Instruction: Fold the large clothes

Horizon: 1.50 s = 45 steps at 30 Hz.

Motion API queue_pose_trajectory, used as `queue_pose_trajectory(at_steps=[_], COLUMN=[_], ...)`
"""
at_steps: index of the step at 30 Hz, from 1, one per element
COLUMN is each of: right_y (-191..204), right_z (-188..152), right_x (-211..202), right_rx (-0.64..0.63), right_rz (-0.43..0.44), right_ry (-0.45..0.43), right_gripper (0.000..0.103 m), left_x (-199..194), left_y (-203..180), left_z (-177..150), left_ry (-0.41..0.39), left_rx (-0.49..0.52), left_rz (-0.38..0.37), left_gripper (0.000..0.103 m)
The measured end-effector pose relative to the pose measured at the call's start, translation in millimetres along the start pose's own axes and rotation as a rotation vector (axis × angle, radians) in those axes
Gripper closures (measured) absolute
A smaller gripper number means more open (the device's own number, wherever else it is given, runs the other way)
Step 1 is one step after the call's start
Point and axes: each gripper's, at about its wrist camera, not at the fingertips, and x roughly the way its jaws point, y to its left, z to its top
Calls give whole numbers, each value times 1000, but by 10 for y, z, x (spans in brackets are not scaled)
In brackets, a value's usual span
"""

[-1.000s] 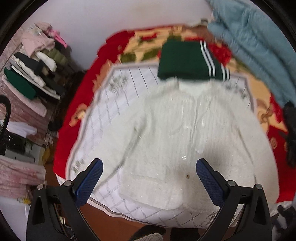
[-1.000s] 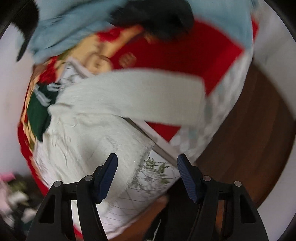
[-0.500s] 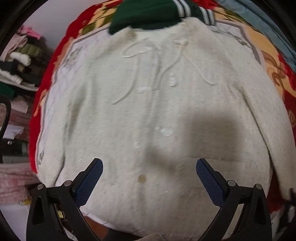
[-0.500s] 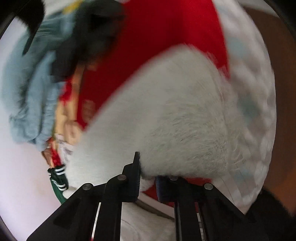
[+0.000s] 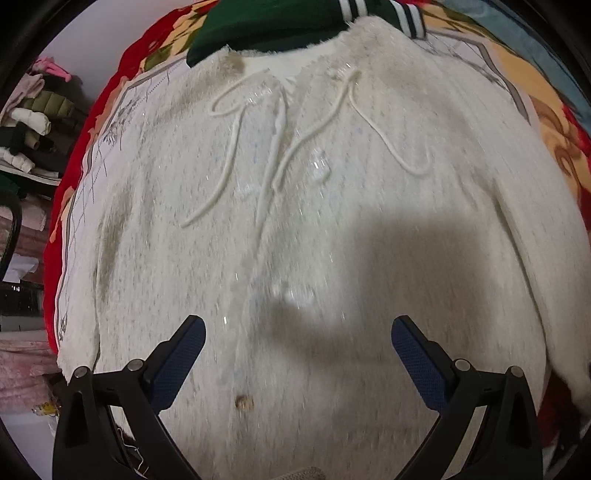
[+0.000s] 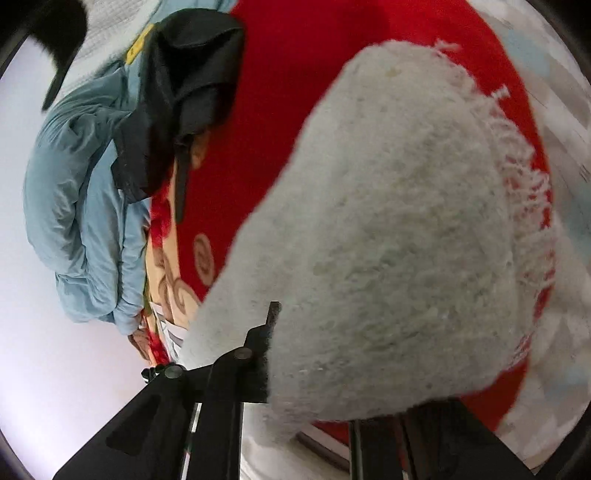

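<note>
A fluffy white cardigan (image 5: pixel 332 206) with drawstrings and a small button lies spread flat, front up, on the bed in the left wrist view. My left gripper (image 5: pixel 297 347) hovers open and empty just above its lower front. In the right wrist view my right gripper (image 6: pixel 295 354) is shut on the cardigan's white sleeve (image 6: pixel 399 240), which drapes over the jaws and hides the right finger. The sleeve is lifted above the red blanket (image 6: pixel 280 110).
A dark green garment with white stripes (image 5: pixel 295 26) lies beyond the collar. A light blue jacket (image 6: pixel 85 206) and a black garment (image 6: pixel 177 96) sit on the bed's right side. Stacked clothes on shelves (image 5: pixel 33 122) stand at left. A white checked sheet (image 5: pixel 110 140) lies under the cardigan.
My left gripper has moved down closer over the cardigan. My right gripper closed on the sleeve end and has lifted it, so the sleeve now fills its view.
</note>
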Motion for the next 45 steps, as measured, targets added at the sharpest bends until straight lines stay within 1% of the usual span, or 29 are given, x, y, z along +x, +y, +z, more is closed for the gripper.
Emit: queue_pose_trajectory(at_steps=[2, 6, 7, 8, 10, 11, 13, 15, 17, 18, 20, 21, 25, 27, 28, 29, 30, 31, 32, 33, 34, 35, 37, 38, 39, 41, 42, 44, 45], right_y=[259, 948, 1209, 1319, 1766, 1920, 2328, 2545, 2784, 2880, 2931, 2933, 2679, 2428, 2289, 2154, 2046, 2010, 2012, 2051, 2095, 2157, 2287, 2355, 2404, 2404, 2397, 2292, 2277], right_z=[-58, -166, -277, -336, -647, -772, -1220, -1633, -2222, -2607, -3166, -3587, -4923, -5299, -5492, -5592, -5684, -5696, -5681, -5657, -5570, -5502, -5194, -4979, -4749, -4311, -4086, -3692, -3552], right_x=[-27, -312, -375, -441, -482, -459, -379, -297, -91, 64, 297, 477, 1044, 1232, 1388, 1517, 1637, 1673, 1686, 1612, 1492, 1411, 1084, 918, 774, 576, 557, 552, 600], right_rx=[-54, -270, -349, -389, -539, -584, -728, -837, -982, -1066, -1182, -1268, -1563, -1659, -1695, -1707, -1689, -1665, -1636, -1603, -1574, -1547, -1469, -1432, -1409, -1404, -1419, -1427, -1424], right_rz=[3, 12, 13, 22, 32, 37, 43, 44, 34, 26, 6, -10, -104, -169, -226, -281, -323, -323, -313, -301, -279, -248, -197, -200, -218, -320, -409, -545, -578], right_ry=[-22, -68, -74, -73, -52, -41, 17, 58, 124, 171, 233, 283, 407, 445, 492, 544, 612, 655, 700, 739, 754, 765, 759, 721, 654, 500, 421, 318, 302], right_gripper=[90, 91, 91, 91, 92, 92, 92, 92, 92, 92, 92, 92, 92, 92, 91, 88, 78, 65, 55, 33, 22, 23, 22, 22, 22, 22, 22, 22, 22], left_x=[6, -37, -52, -65, -76, -76, -69, -32, 35, 71, 184, 245, 466, 562, 601, 614, 636, 624, 603, 566, 518, 456, 344, 309, 268, 261, 263, 292, 325], left_y=[70, 314, 397, 478, 678, 786, 1021, 1292, 1593, 1713, 2021, 2162, 2600, 2789, 2872, 2919, 2981, 3032, 3087, 3126, 3126, 3140, 3077, 3064, 3003, 2866, 2833, 2730, 2660], left_z=[108, 301, 332, 363, 402, 405, 388, 356, 302, 276, 186, 132, -79, -163, -204, -235, -250, -268, -271, -269, -255, -224, -151, -110, -33, 109, 153, 253, 297], left_ry=[-17, -39, -46, -52, -58, -59, -58, -52, -45, -38, -18, -8, 33, 53, 62, 70, 82, 87, 85, 80, 72, 57, 27, 9, -20, -42, -46, -55, -57], left_rx=[-23, -81, -95, -108, -139, -156, -194, -234, -280, -298, -346, -369, -445, -470, -480, -484, -489, -493, -500, -503, -503, -499, -484, -473, -452, -419, -413, -406, -393], left_rz=[-1, -5, -5, -4, -3, -2, 5, 19, 38, 45, 66, 79, 117, 130, 132, 132, 125, 115, 103, 91, 77, 56, 29, 21, 16, 11, 2, -13, -4], left_gripper=[0, 0, 0, 0, 0, 0, 0, 0, 0, 0, 0, 0, 0, 0, 0, 0, 0, 0, 0, 0, 0, 0, 0, 0, 0, 0, 0, 0, 0])
